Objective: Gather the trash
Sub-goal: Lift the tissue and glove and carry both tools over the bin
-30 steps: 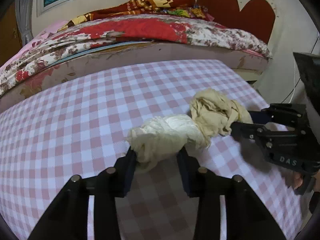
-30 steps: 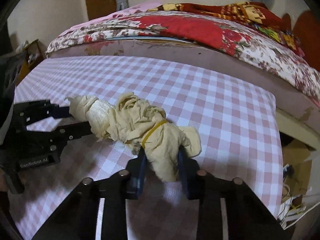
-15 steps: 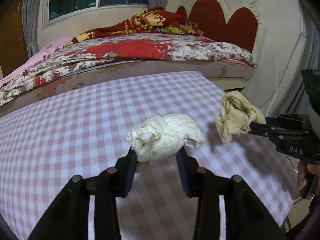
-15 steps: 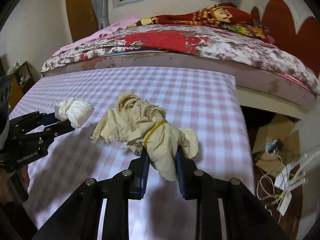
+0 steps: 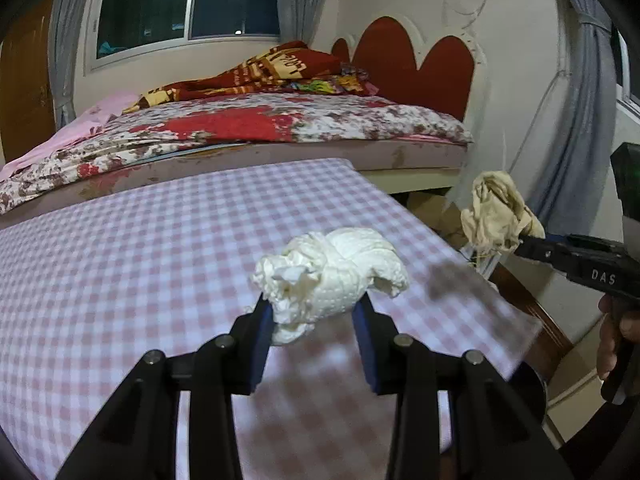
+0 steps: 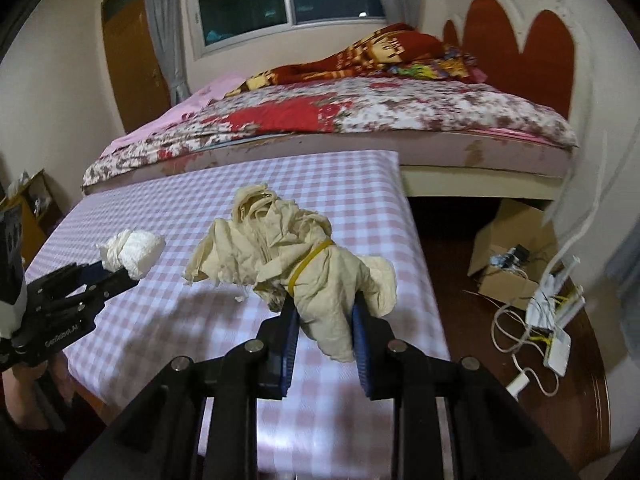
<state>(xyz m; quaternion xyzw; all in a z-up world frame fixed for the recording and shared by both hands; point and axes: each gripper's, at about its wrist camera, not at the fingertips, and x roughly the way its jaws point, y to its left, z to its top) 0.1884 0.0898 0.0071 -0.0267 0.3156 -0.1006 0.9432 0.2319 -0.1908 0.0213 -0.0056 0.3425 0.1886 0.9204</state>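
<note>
I am in the carrying step: both pieces of trash are lifted off the checked table (image 5: 132, 248). My left gripper (image 5: 316, 320) is closed partway, its blue pads pressed on a white paper wad (image 5: 332, 276) at the centre of the left view. My right gripper (image 6: 324, 320) is likewise clamped on a beige crumpled rag (image 6: 288, 248) bound with a yellow rubber band (image 6: 308, 260), mid-frame in the right view and near the table's right edge. No bin shows in either view. At the right of the right view sit a cardboard box (image 6: 508, 240) and loose cables (image 6: 532, 344) on the floor. I judge the next move calls for finding a container, keeping both grips firm until each piece hangs over it.
</note>
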